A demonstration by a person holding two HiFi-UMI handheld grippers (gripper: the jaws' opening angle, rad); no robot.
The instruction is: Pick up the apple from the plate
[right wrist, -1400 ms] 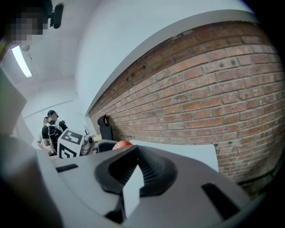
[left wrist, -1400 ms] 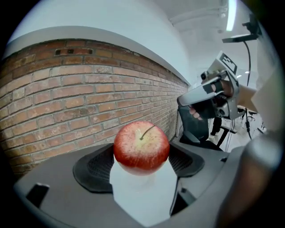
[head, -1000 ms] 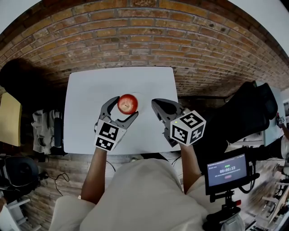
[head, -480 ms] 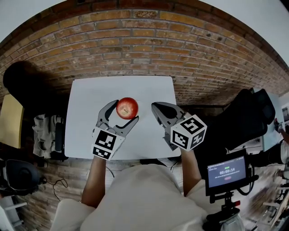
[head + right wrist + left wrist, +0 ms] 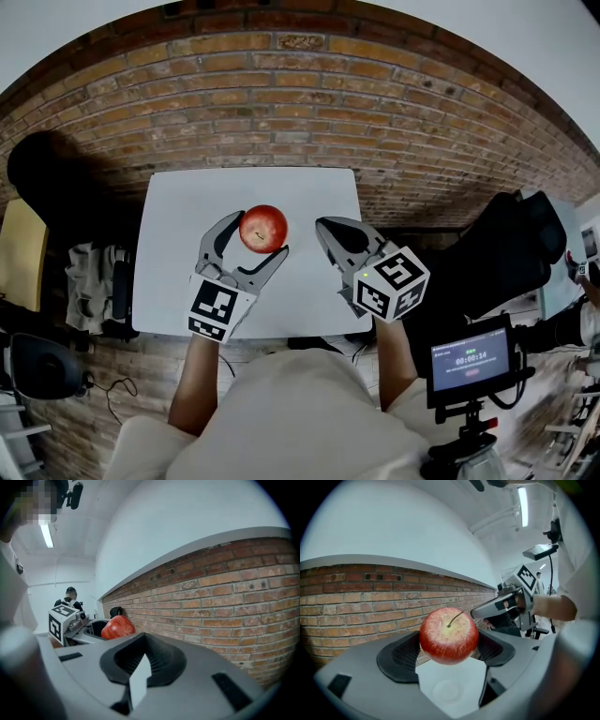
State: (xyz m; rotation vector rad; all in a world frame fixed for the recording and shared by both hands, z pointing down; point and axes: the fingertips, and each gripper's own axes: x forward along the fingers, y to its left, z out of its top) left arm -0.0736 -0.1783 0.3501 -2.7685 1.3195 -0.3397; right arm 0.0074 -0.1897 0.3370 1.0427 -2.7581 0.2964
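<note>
Grip on the apple comes from the left gripper, whose two jaws press against the fruit's opposite flanks at its widest part, probably because a round, smooth thing slips least when it is squeezed there. In the left gripper view the apple sits at centre frame, in the air, with the pale plate low in the frame beneath it on the white table, so the pickup looks all but done. Being nearly round, the apple has no real long axis. Its stem-to-base line stands roughly upright, with the stem leaning toward the upper right. The right gripper, right of centre in the head view, has its jaws drawn nearly together on nothing, apparently idle.
</note>
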